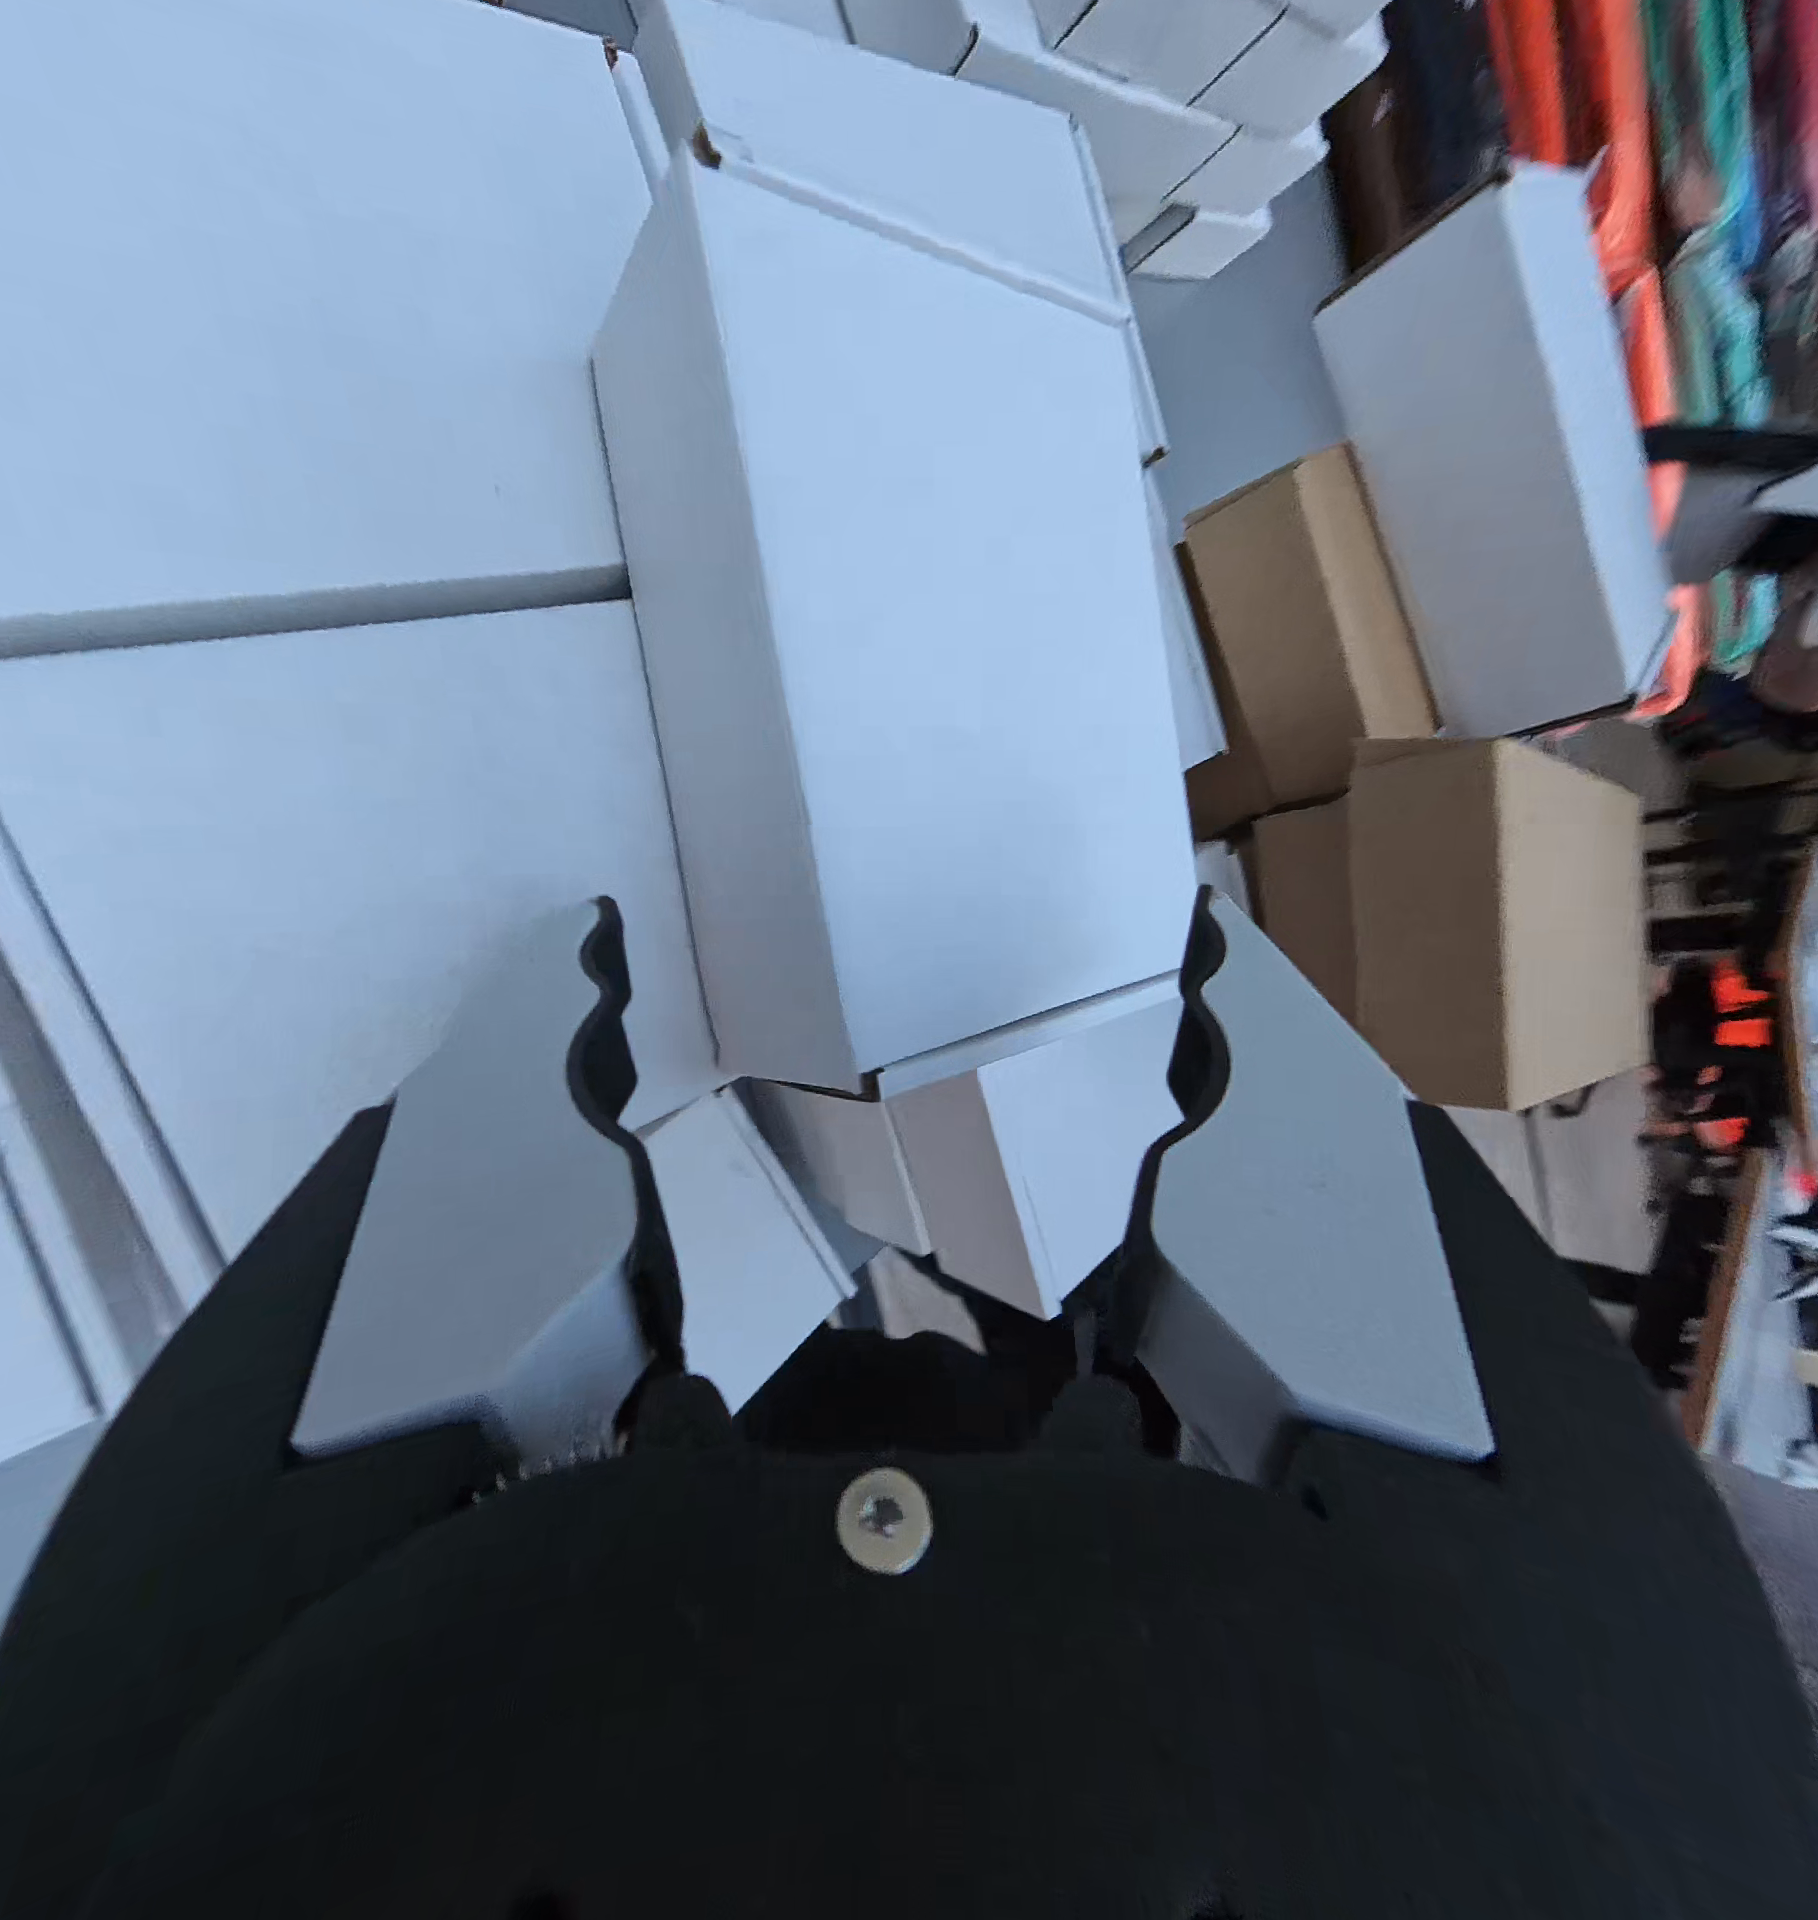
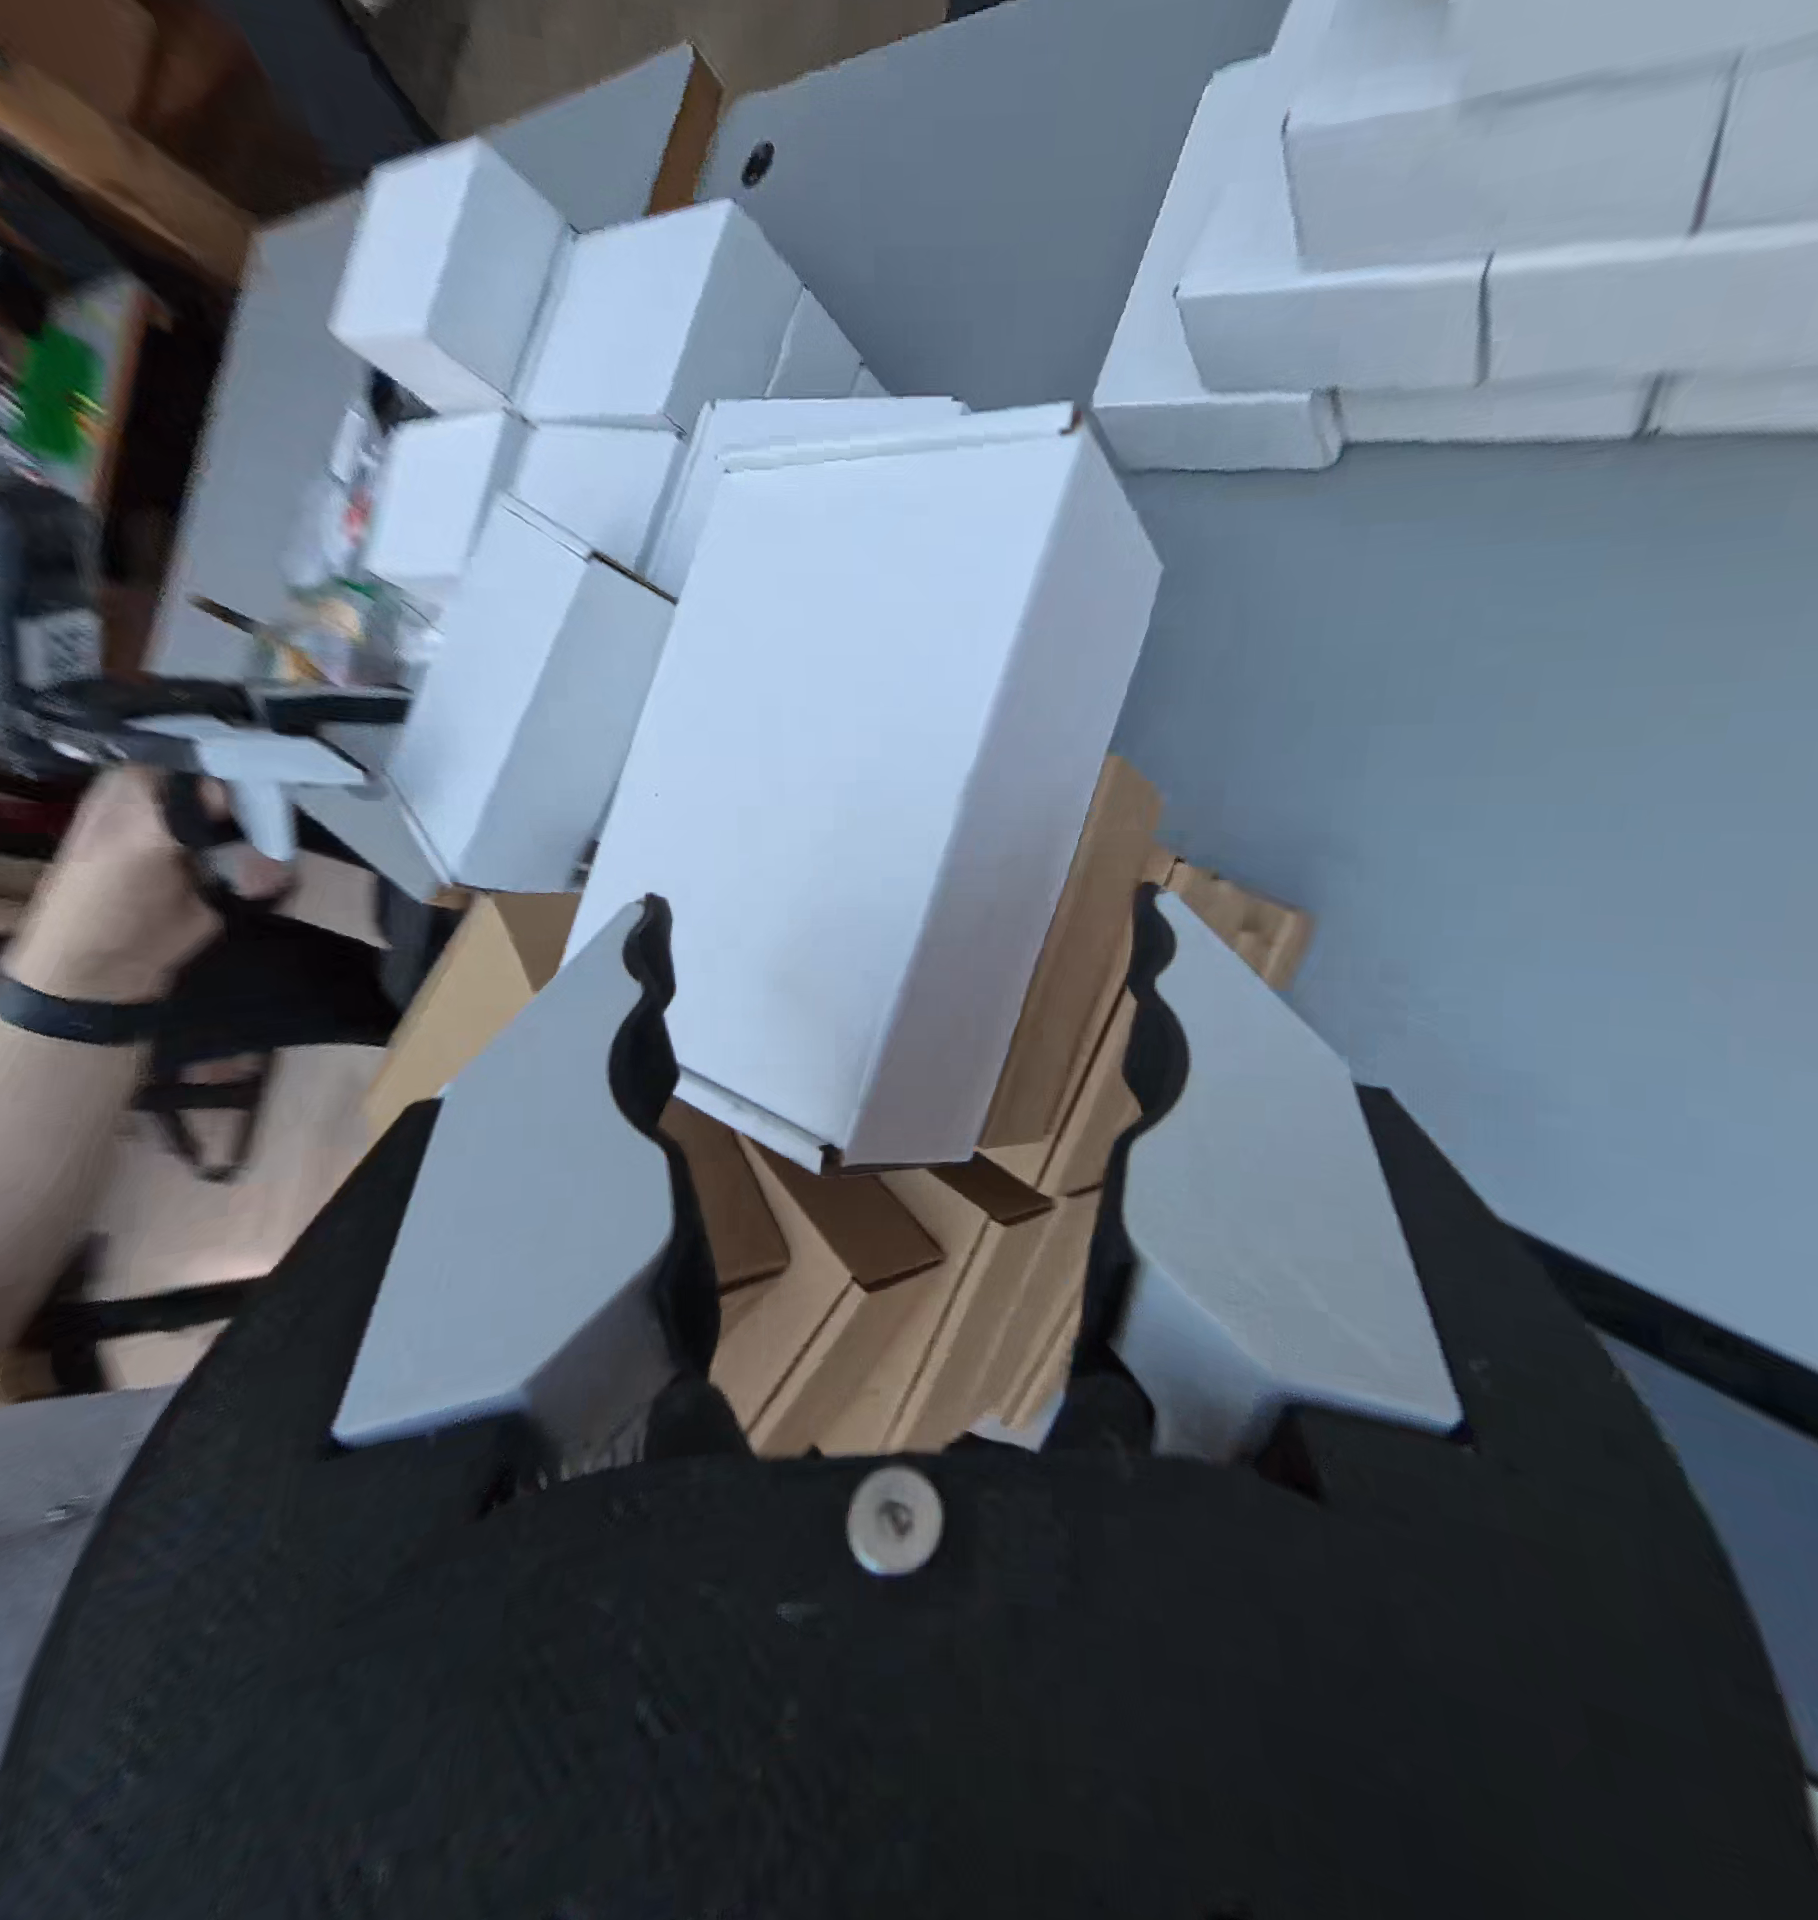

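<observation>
Left tongs spread wide, gripping nothing, hovering at the near end of a closed white box lying among more white boxes; brown boxes stacked off to the right. Right tongs likewise released, their tips flanking the near end of a white box tilting over flat brown cardboard beside the grey counter.

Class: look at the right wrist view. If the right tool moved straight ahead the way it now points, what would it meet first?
Most likely the white box straight ahead: its near end already sits between the open right tool tips. Depth is unclear, so touch cannot be told.
</observation>
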`<state>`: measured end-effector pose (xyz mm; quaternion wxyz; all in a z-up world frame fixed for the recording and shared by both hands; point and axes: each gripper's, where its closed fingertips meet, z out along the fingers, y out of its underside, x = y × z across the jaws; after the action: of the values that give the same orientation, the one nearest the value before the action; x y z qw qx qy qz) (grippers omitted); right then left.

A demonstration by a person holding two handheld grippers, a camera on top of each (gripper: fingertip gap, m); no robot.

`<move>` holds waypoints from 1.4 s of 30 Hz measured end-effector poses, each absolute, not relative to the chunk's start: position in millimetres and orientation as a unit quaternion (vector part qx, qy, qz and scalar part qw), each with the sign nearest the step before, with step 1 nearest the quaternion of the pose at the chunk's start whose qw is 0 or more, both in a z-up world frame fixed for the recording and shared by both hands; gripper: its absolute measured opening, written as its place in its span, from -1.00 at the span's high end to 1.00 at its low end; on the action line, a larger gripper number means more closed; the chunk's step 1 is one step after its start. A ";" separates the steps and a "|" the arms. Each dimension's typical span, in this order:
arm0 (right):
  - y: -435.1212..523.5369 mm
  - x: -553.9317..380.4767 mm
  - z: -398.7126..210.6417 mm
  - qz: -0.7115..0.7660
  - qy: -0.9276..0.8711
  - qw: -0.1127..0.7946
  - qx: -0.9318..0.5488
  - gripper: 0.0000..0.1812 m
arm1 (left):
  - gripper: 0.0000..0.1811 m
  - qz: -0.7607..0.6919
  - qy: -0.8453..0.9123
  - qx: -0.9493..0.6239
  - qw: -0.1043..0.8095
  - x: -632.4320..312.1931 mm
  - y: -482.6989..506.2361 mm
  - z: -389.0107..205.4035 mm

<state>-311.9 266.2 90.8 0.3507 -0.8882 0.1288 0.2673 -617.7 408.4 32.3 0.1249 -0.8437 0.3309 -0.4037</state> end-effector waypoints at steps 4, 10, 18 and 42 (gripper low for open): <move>272.4 -315.5 78.4 0.375 0.181 0.362 -0.834 -0.01 | -0.08 -0.444 0.273 -0.848 0.094 -609.6 407.9 28.3; 262.3 -337.0 66.6 0.370 0.008 0.398 -0.839 0.10 | 0.25 -0.421 0.271 -0.864 0.053 -602.4 386.2 16.7; 262.0 -321.2 70.6 0.441 0.096 0.416 -0.790 0.34 | 0.32 -0.456 0.207 -0.864 0.049 -587.3 350.4 16.4; 340.4 -335.3 72.3 0.618 0.060 0.318 -0.717 0.03 | 0.00 -0.415 0.277 -0.855 0.144 -561.8 408.8 18.7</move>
<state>-335.3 340.4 72.3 0.3176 -0.7168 0.0600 0.6179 -561.8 408.8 18.7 0.1436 -0.8549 0.2768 -0.4147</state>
